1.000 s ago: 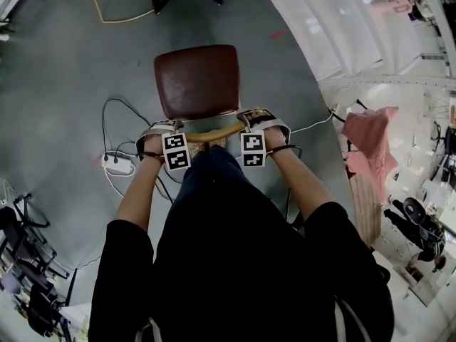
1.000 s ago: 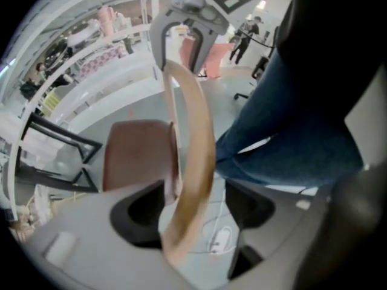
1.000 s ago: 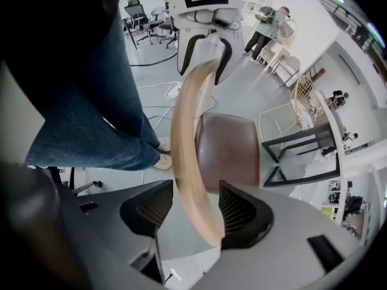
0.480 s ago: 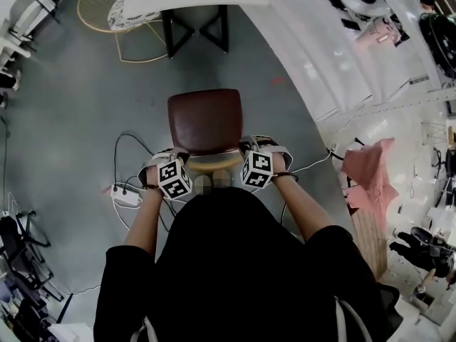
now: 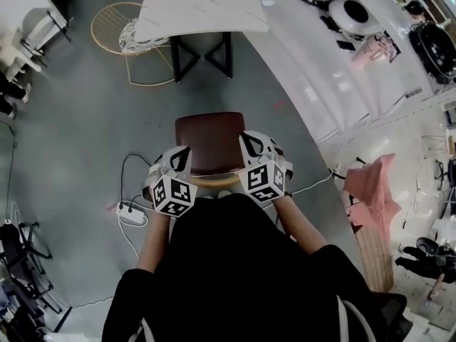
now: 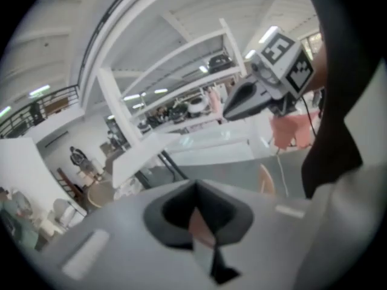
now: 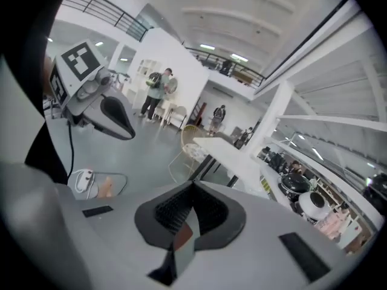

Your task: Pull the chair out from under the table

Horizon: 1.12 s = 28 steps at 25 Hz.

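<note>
a: starting closest in, what are the two grippers doing?

b: the left gripper [image 5: 178, 161] is holding its jaws pressed together with nothing between them. the right gripper [image 5: 251, 147] is doing the same. both are hovering in front of the person's chest, pointing forward and somewhat down.

a: and where is the chair lying relative to them?

b: the chair [image 5: 210, 142] is standing just beyond and below them. its pale wooden back rail [image 5: 212, 181] is showing between the two marker cubes. in the head view the left jaws are overlapping the seat's left edge and the right jaws its right edge. neither gripper is grasping it, since both gripper views are looking out across the room.

a: what is lying farther out?

b: the chair is standing on the grey floor [image 5: 85, 134], apart from the white table [image 5: 199, 6], which is sitting well beyond it.
</note>
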Available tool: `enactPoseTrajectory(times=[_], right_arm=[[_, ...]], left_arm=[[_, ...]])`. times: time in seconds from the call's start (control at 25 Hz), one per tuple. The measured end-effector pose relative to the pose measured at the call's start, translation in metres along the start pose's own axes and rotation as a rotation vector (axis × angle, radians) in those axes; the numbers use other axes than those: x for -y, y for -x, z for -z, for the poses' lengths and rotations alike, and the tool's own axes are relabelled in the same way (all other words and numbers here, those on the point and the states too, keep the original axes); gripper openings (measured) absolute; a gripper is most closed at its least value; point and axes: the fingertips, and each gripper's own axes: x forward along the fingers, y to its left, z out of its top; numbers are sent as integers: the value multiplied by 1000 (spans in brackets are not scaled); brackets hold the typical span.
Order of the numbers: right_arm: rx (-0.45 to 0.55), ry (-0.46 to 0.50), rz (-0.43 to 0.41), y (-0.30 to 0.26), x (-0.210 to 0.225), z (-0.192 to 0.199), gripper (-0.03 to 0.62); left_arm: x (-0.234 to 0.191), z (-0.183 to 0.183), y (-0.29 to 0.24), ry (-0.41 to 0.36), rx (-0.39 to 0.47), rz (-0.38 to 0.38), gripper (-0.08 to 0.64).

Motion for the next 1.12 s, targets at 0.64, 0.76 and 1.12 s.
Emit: enactPoseTrajectory(times=[0.64,0.76,1.12], right_arm=[[442,-403,188,88,63,-113,20],[441,-408,187,90,60,-112,20],[445,-404,185,95,56,-113,20]], left_arm=[[-81,-134,106,298,498,-318,8],[-81,-134,108,316,507,-325,8],[-77,-131,108,322,502,-318,8]])
